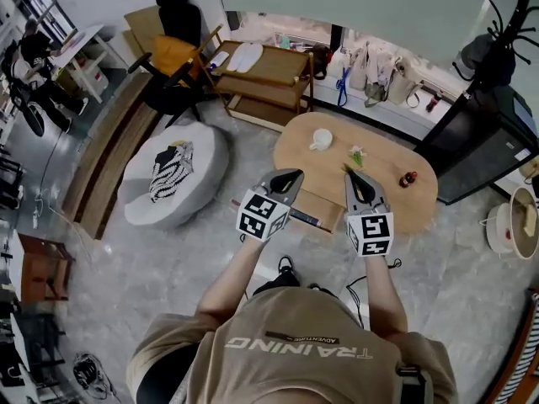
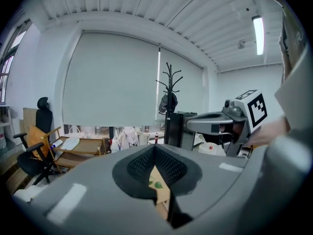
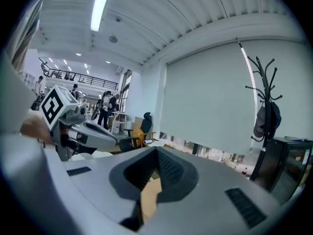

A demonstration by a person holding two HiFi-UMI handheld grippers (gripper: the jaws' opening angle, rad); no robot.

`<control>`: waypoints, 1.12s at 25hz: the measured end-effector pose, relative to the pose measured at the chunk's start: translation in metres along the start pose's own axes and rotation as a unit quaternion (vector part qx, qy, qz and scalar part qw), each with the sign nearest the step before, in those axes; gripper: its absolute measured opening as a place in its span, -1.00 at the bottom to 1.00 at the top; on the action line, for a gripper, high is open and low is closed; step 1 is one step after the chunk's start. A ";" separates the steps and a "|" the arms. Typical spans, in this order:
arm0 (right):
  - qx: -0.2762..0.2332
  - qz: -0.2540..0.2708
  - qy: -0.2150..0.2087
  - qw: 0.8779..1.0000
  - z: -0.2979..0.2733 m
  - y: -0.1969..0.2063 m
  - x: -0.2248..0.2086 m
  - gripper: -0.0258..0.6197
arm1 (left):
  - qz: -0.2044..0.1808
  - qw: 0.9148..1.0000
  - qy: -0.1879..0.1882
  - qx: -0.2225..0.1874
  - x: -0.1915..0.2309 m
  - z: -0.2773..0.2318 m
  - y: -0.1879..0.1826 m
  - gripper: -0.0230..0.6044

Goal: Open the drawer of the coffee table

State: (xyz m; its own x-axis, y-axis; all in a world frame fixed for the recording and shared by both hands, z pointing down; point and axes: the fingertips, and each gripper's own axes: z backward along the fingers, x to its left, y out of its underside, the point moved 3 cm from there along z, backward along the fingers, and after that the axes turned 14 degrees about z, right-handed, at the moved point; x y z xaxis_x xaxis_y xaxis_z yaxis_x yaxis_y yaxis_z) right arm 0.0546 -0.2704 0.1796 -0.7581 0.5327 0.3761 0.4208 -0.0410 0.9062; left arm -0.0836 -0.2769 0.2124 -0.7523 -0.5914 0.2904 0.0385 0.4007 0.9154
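Note:
The oval wooden coffee table [image 1: 383,194] stands in front of me in the head view. Its light wood drawer [image 1: 318,208] juts out from the near edge, below and between the two grippers. My left gripper [image 1: 296,173] hangs above the table's near left edge, shut and empty. My right gripper [image 1: 349,175] is beside it, also shut with nothing held. In the left gripper view the left gripper [image 2: 155,148] points nearly level across the room, with the right gripper [image 2: 195,125] at its right. The right gripper view shows the right gripper [image 3: 156,151] the same way, with the left gripper [image 3: 110,138] at its left.
On the table are a white mug [image 1: 321,140], a small green sprig [image 1: 357,154] and a small dark figure [image 1: 408,178]. A grey pouf [image 1: 202,146] sits left, a wooden trolley [image 1: 269,74] behind, a black cabinet [image 1: 484,137] right.

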 end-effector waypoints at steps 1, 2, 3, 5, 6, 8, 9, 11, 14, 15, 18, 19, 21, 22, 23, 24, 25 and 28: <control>-0.005 0.001 0.008 1.000 0.000 -0.008 -0.002 -0.91 | -0.007 1.000 0.003 -0.003 0.000 0.002 -0.006 -0.91; -0.010 0.001 0.015 1.000 0.001 -0.015 -0.004 -0.91 | -0.015 1.000 0.005 -0.007 0.000 0.004 -0.012 -0.91; -0.013 -0.002 0.022 1.000 0.001 -0.020 -0.006 -0.91 | -0.021 1.000 0.006 -0.012 0.001 0.005 -0.017 -0.91; -0.016 -0.006 0.037 0.999 0.002 -0.024 -0.009 -0.91 | -0.030 0.999 0.003 -0.024 0.005 0.006 -0.027 -0.91; -0.017 -0.008 0.046 0.999 0.002 -0.026 -0.010 -0.91 | -0.034 0.999 0.001 -0.030 0.008 0.004 -0.032 -0.91; -0.018 -0.012 0.061 0.998 0.004 -0.027 -0.013 -0.91 | -0.035 0.999 0.002 -0.035 0.013 0.001 -0.041 -0.91; -0.018 -0.013 0.065 0.998 0.005 -0.028 -0.013 -0.91 | -0.033 0.999 0.004 -0.037 0.014 -0.001 -0.044 -0.91; -0.017 -0.011 0.068 0.997 0.004 -0.025 -0.012 -0.91 | -0.032 0.999 0.006 -0.042 0.016 -0.004 -0.048 -0.91; -0.021 -0.016 0.069 0.997 0.004 -0.024 -0.017 -0.91 | -0.029 0.999 0.010 -0.045 0.012 -0.011 -0.051 -0.91; -0.025 -0.015 0.070 0.997 0.005 -0.026 -0.021 -0.91 | -0.028 0.999 0.011 -0.044 0.009 -0.013 -0.052 -0.91; -0.034 -0.003 0.069 0.997 0.003 -0.035 -0.037 -0.91 | -0.030 0.998 0.008 -0.046 0.003 -0.017 -0.057 -0.91; -0.035 0.002 0.069 0.997 0.002 -0.036 -0.040 -0.91 | -0.031 0.998 0.006 -0.048 0.001 -0.017 -0.058 -0.91; -0.035 0.005 0.066 0.997 0.002 -0.034 -0.042 -0.91 | -0.032 0.998 0.001 -0.048 0.000 -0.017 -0.056 -0.90; -0.035 0.005 0.064 0.997 0.003 -0.032 -0.042 -0.91 | -0.031 0.998 -0.002 -0.048 -0.001 -0.017 -0.054 -0.91; -0.034 0.005 0.061 0.998 0.003 -0.031 -0.042 -0.91 | -0.029 0.998 -0.004 -0.048 -0.002 -0.016 -0.053 -0.91; -0.035 0.006 0.060 0.998 0.004 -0.030 -0.042 -0.91 | -0.028 0.998 -0.005 -0.049 -0.003 -0.016 -0.052 -0.91; -0.037 0.007 0.058 0.998 0.004 -0.030 -0.044 -0.91 | -0.028 0.998 -0.006 -0.050 -0.004 -0.017 -0.053 -0.91; -0.048 0.010 0.055 0.997 0.004 -0.032 -0.046 -0.91 | -0.030 0.998 -0.009 -0.051 -0.006 -0.018 -0.053 -0.91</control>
State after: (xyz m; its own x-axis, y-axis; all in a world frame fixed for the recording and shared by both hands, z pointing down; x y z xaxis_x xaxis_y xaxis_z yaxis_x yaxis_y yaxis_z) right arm 0.0777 -0.2900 0.1321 -0.8021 0.4358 0.4083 0.3909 -0.1337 0.9107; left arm -0.0691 -0.3073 0.1669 -0.7669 -0.5990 0.2306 0.0599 0.2910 0.9548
